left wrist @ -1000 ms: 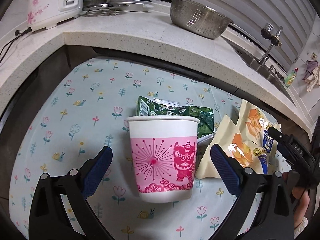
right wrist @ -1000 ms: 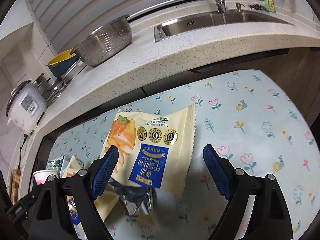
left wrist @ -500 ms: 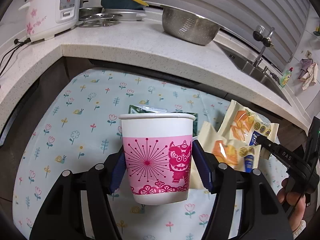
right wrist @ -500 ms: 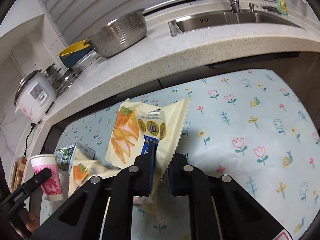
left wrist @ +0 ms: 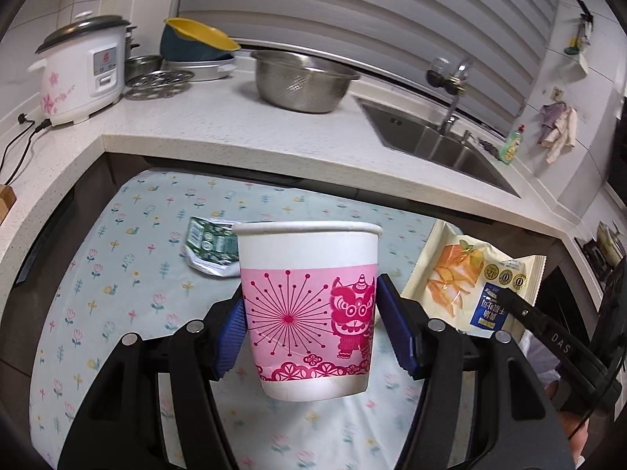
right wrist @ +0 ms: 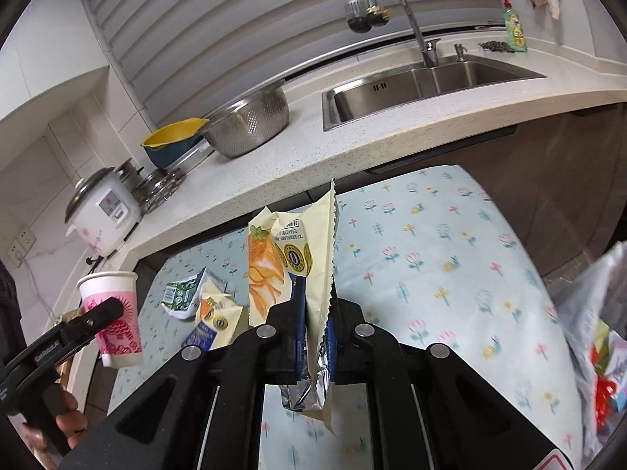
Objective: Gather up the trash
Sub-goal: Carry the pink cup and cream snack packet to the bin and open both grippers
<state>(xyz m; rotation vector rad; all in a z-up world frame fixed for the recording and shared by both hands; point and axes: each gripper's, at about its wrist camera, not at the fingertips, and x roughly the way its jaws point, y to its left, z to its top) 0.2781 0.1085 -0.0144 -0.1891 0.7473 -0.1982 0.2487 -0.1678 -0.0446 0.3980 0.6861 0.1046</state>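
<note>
My left gripper (left wrist: 313, 333) is shut on a white and pink paper cup (left wrist: 309, 309) and holds it upright above the floral tablecloth (left wrist: 129, 274). The cup also shows in the right wrist view (right wrist: 111, 313). My right gripper (right wrist: 313, 329) is shut on a cream snack wrapper (right wrist: 290, 258) with orange print, lifted off the cloth; it also shows in the left wrist view (left wrist: 470, 282). A green crumpled wrapper (right wrist: 182, 295) and a second cream wrapper (right wrist: 213, 319) lie on the cloth.
A plastic bag (right wrist: 595, 337) with trash in it hangs at the right edge. A white counter (left wrist: 235, 129) wraps behind the table with a rice cooker (left wrist: 78, 78), a steel colander (left wrist: 301, 82) and a sink (right wrist: 423, 86).
Both grippers closed: the left on the cup, the right on the cream wrapper. Both have since lifted their loads up off the cloth.
</note>
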